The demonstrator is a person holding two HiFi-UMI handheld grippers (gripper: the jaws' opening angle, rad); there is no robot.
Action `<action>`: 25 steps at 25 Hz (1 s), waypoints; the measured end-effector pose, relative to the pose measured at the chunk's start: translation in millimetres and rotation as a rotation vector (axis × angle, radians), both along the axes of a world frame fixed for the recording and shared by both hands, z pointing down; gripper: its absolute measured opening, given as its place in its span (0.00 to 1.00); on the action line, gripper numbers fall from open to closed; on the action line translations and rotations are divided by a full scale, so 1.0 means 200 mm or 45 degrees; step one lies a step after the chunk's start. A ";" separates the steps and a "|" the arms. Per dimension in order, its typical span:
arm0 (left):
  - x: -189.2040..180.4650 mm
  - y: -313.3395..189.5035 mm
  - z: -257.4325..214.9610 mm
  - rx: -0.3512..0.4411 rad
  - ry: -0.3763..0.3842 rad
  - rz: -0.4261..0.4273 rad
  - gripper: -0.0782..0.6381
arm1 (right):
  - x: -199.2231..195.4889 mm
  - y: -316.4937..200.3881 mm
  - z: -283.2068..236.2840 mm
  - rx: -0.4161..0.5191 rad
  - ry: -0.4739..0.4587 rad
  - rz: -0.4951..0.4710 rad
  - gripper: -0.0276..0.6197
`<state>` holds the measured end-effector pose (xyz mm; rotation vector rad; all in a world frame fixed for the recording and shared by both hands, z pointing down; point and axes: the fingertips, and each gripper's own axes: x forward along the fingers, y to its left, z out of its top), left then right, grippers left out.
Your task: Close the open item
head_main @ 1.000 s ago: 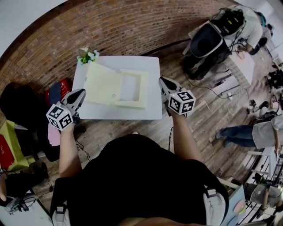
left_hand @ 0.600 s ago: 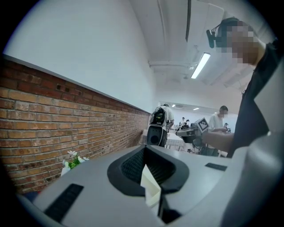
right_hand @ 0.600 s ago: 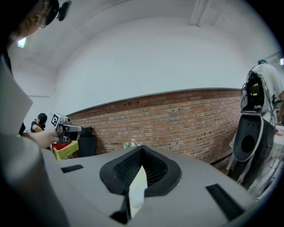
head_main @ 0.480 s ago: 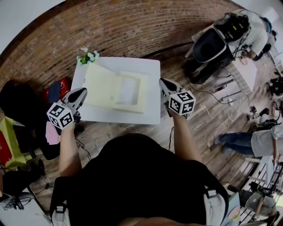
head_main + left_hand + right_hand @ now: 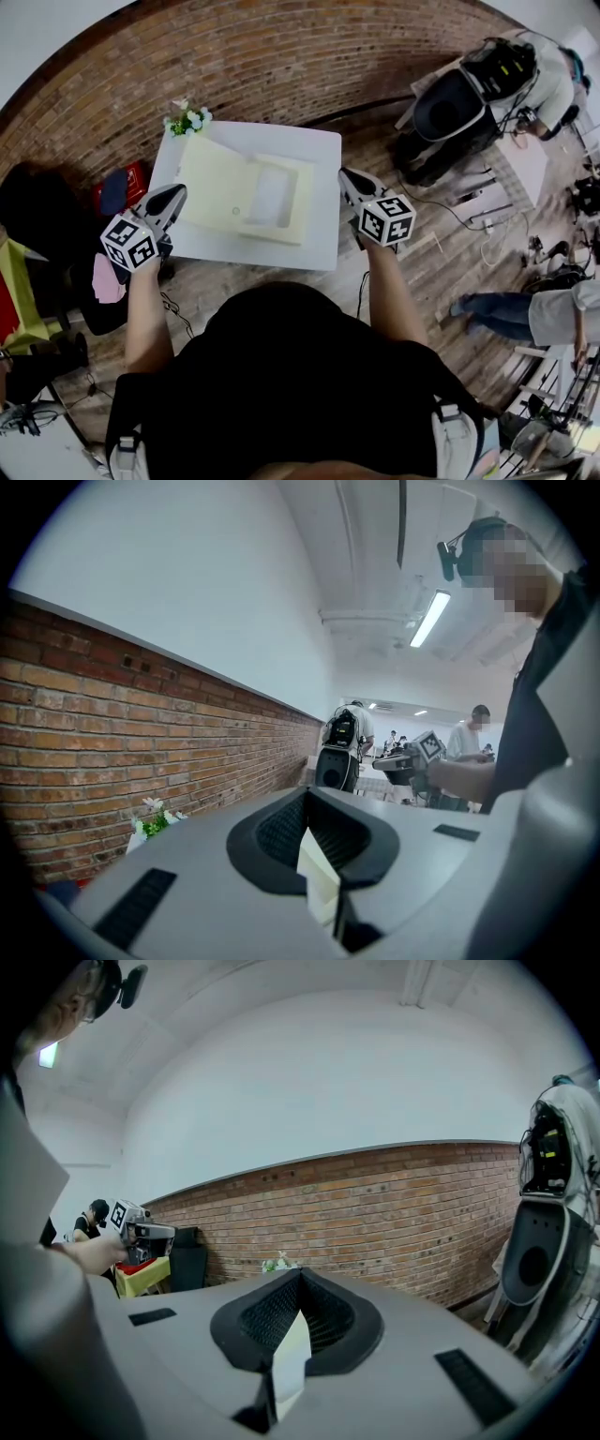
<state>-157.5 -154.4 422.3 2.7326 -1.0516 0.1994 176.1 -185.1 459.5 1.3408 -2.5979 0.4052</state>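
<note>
Our left hand-held gripper (image 5: pixel 175 193) and right hand-held gripper (image 5: pixel 345 175) are closed and empty, flanking the worktop (image 5: pixel 314 141). The pale yellow box (image 5: pixel 272 197) lies open on it; a clumsy lid (image 5: pixel 211 178) push could slide it away.

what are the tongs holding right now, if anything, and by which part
Nothing is held. The left tongs and right tongs are both shut and empty, near the table's sides; the open box lies untouched on it.

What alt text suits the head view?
From above: a pale-yellow box lies open on a white table, flowers at its far corner. A person holds the left gripper and right gripper at the table's sides, touching nothing.
</note>
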 end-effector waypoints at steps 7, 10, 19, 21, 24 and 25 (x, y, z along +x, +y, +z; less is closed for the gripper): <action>-0.01 0.01 0.04 -0.007 0.004 -0.006 0.12 | -0.02 -0.01 0.00 0.002 -0.010 -0.021 0.07; 0.01 -0.01 0.03 -0.004 0.005 -0.016 0.12 | 0.00 -0.03 0.01 -0.011 -0.011 -0.026 0.07; 0.06 0.00 0.02 -0.012 -0.001 -0.015 0.12 | 0.02 -0.02 0.03 -0.034 -0.018 -0.044 0.07; 0.05 0.01 0.02 -0.011 -0.004 -0.017 0.12 | 0.02 -0.02 0.04 -0.035 -0.023 -0.048 0.07; 0.04 0.04 0.04 -0.019 -0.022 -0.019 0.12 | 0.01 0.00 0.05 -0.038 -0.033 -0.058 0.07; 0.03 0.04 0.04 -0.024 -0.030 -0.021 0.12 | 0.01 0.00 0.05 -0.039 -0.035 -0.057 0.07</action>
